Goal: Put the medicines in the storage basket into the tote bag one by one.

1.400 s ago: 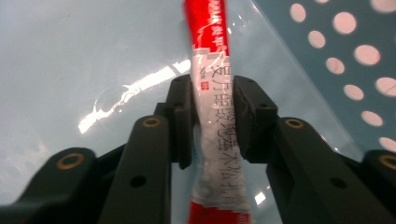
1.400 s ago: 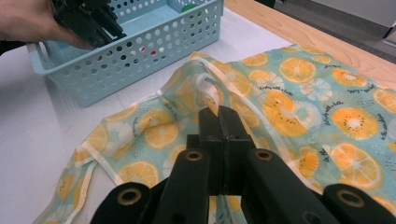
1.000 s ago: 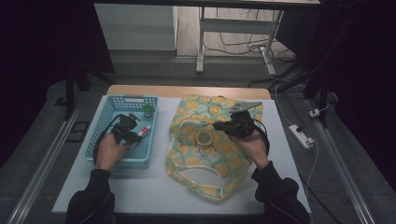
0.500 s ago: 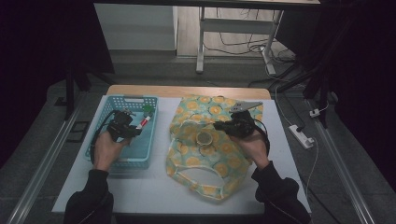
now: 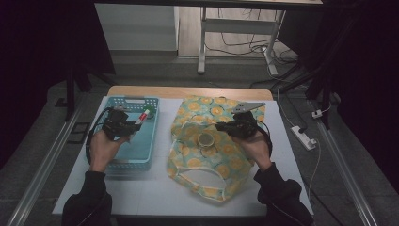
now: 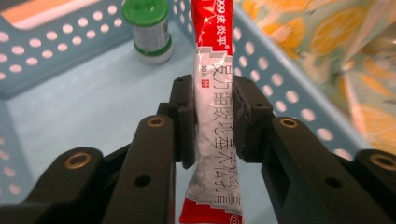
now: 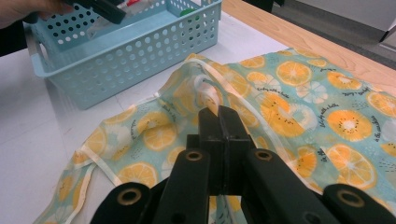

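The left gripper [image 6: 212, 116] pinches a slim red-and-white sachet [image 6: 212, 140] across its middle, both pads flat against the crinkly foil; in the high view the sachet [image 5: 142, 116] hangs over the blue basket [image 5: 123, 162], toward its 1 o'clock corner. It looks light, limp and a little slick, so I judge that a hold at mid-length, as here, keeps both ends from flopping, while hard pressure could burst a seam. The basket is rigid perforated plastic with a smooth floor; on that floor, at about 11 o'clock from the sachet in the left gripper view, stands a small white bottle with a green cap [image 6: 149, 28], hard and round, likely to roll if tipped. The right gripper [image 7: 219, 121] has its jaws pressed together over the orange-print cloth bag [image 7: 299, 102], apparently nipping a fold of its edge, though the fabric between the pads is hidden. The bag is thin, soft and rumpled, with pale piping along its handles; it lies at 3 o'clock from the basket on the white table [image 5: 141, 188] and would best be taken by that piped rim.
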